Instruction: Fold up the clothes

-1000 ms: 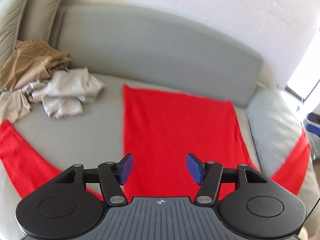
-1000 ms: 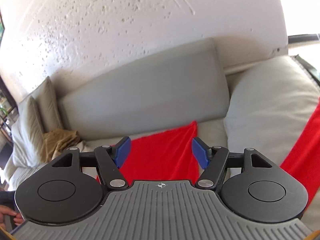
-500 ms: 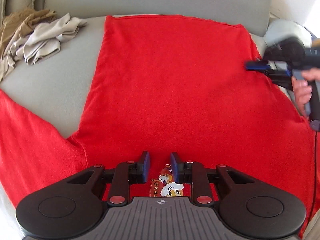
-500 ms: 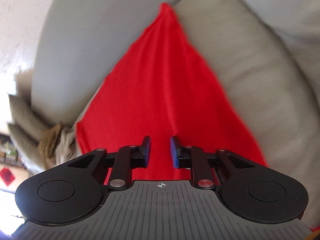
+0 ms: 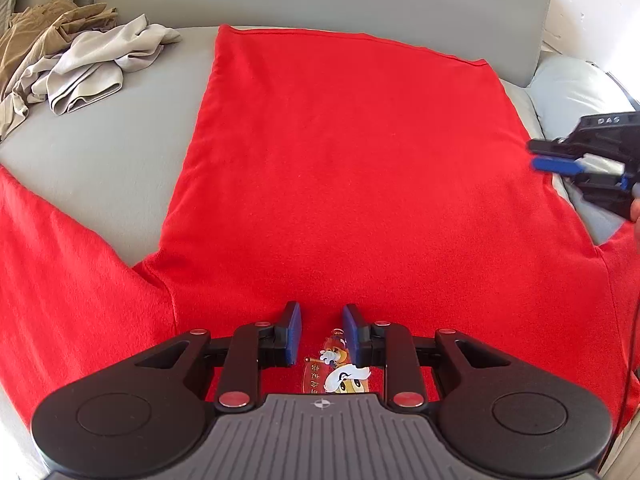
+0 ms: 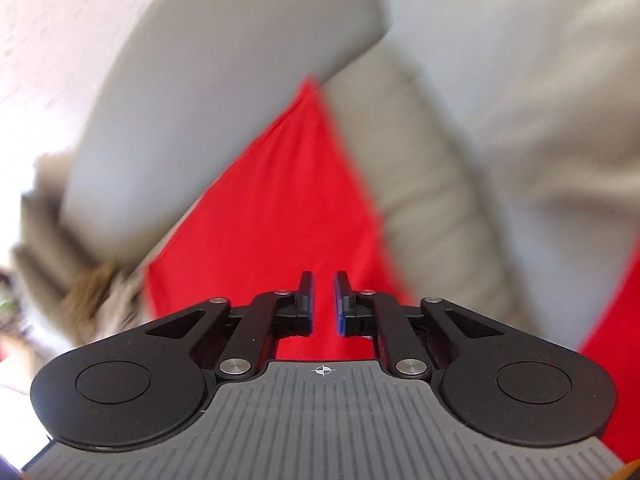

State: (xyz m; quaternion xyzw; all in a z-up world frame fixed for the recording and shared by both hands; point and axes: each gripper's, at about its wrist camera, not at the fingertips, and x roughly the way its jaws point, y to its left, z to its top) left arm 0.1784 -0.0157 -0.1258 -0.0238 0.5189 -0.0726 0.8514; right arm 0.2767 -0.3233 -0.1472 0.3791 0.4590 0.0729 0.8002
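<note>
Left wrist view shows you the grey sofa (image 5: 100,168) carrying a red shirt (image 5: 344,168) spread flat on the seat, hem against the backrest and sleeves stretching out to both sides. A heap of beige and tan clothes (image 5: 76,56) lies well apart from it at the far left of the seat. Your left hand-held gripper (image 5: 319,334) sits low over the shirt near the small cartoon print (image 5: 340,368); its jaws have just been opening slightly and stand a little apart, with the print showing in the gap. Your right hand-held gripper (image 6: 323,304) hangs over the shirt's right edge beside the armrest cushion (image 6: 500,140); its jaws have just been opening and show a narrow gap, gripping nothing.
</note>
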